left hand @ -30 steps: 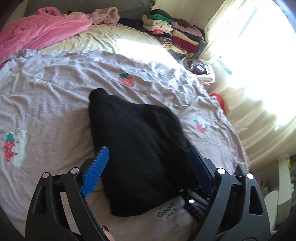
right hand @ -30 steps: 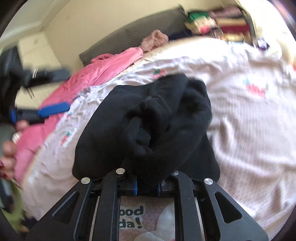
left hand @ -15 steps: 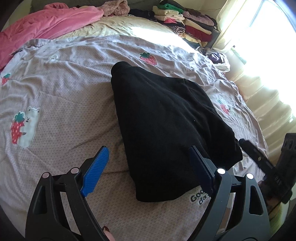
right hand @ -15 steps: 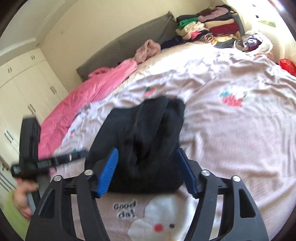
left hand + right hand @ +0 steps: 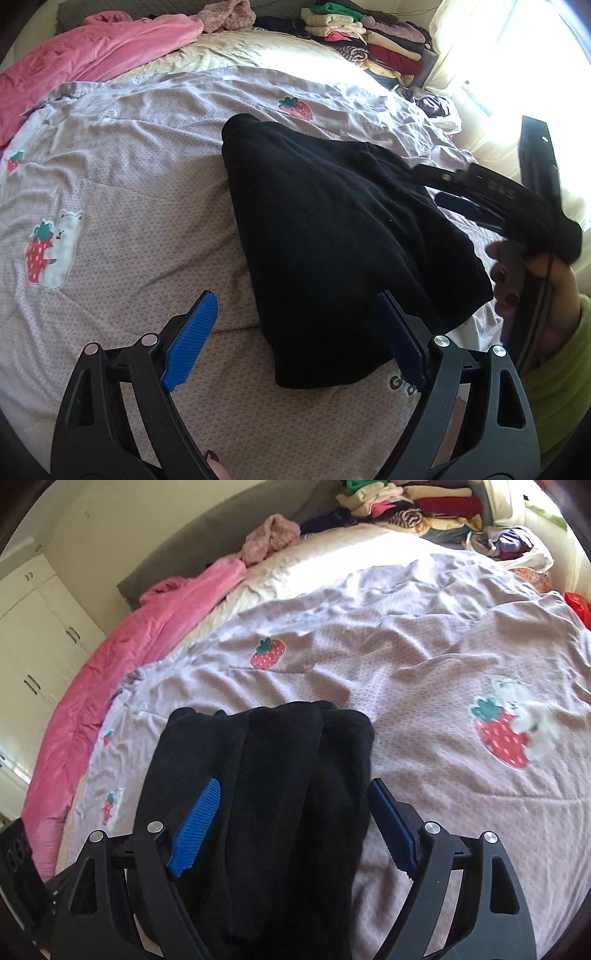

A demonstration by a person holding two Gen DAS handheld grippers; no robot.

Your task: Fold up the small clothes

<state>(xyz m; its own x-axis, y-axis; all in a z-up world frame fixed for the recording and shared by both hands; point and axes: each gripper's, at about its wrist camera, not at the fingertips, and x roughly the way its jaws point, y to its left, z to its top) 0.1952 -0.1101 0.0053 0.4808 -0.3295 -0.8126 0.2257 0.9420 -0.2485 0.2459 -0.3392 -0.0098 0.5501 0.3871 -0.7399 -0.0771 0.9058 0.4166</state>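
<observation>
A second ago the black garment was clamped in the right gripper and bunched up above the bed. That grip has since been let go: the right jaws are now spread wide, with the cloth passing loosely between them and nothing pinched. The left gripper has been kept released throughout, its jaws parted over the near end of the garment without gripping it.

The garment has been laid down as a folded, roughly wedge-shaped bundle on the strawberry-print quilt, close to the near edge of the bed and toward its right side, with a narrow end pointing toward the head of the bed. In the right wrist view several lengthwise layers can be seen stacked on one another. The right gripper is seen in the left wrist view just beside the bundle's right edge.

A fold is judged to have been finished with this release. A further fold or some smoothing may be wanted, since the top layers look uneven. A stack of folded clothes is seen at the far right corner.
</observation>
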